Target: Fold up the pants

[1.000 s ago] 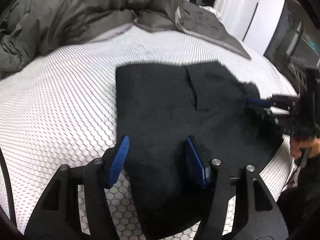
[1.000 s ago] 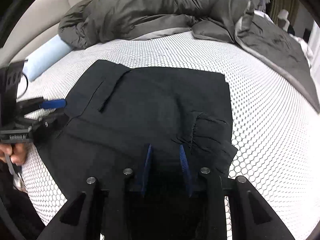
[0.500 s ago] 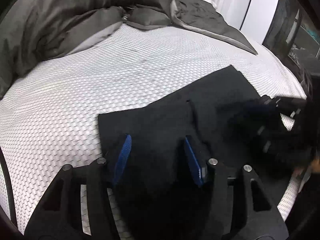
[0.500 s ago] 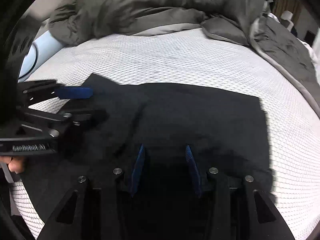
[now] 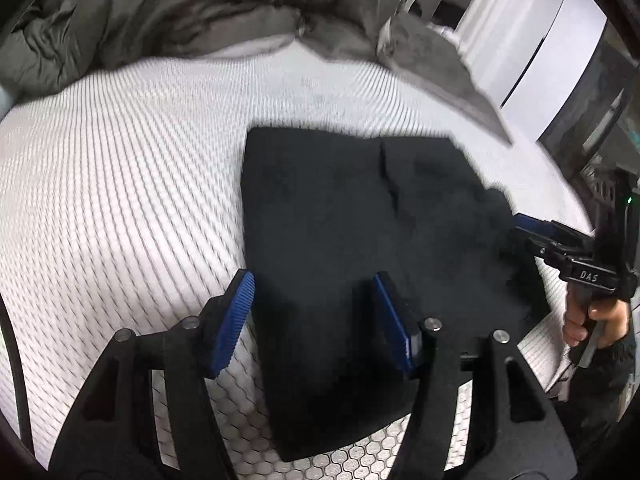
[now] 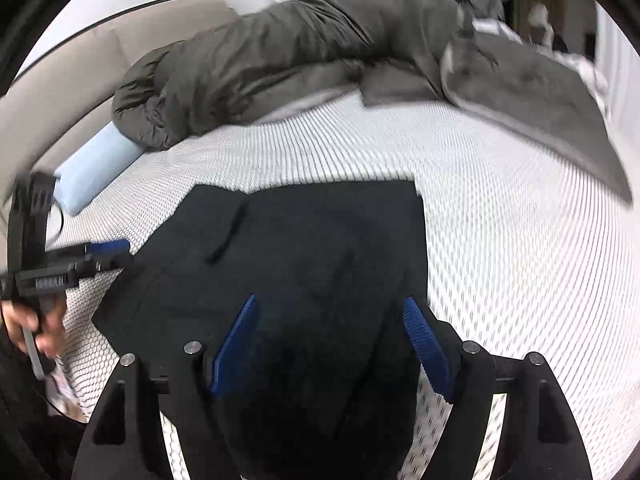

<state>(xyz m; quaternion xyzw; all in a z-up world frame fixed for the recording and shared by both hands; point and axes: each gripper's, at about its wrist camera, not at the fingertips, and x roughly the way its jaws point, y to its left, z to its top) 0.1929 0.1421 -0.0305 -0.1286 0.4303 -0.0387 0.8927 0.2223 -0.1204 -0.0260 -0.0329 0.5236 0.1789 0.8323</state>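
Right gripper (image 6: 328, 344): jaws opening, pads wide apart, black pants (image 6: 320, 248) lying under and between them but not pinched, so nothing held. Left gripper (image 5: 312, 316): jaws also opening slightly, standing about half apart over the near left edge of the pants (image 5: 340, 240), one pad over the white honeycomb mattress cover (image 5: 120, 200), the other over the cloth; no grip either. Pants lie flat just ahead of both grippers as a compact dark rectangle, a seam or pocket line showing near the far edge. Beyond that, a grey duvet (image 6: 300, 48) bunched at the far side, and a light blue pillow (image 6: 92, 168) far left of the right gripper. My read: a fold was just laid down and let go, so we're between folds. Next move probably needs both sets of pads down on one edge of the rectangle, pinching all layers cleanly, then carrying it over evenly. Risk: grabbing only the top layer and undoing the stack.
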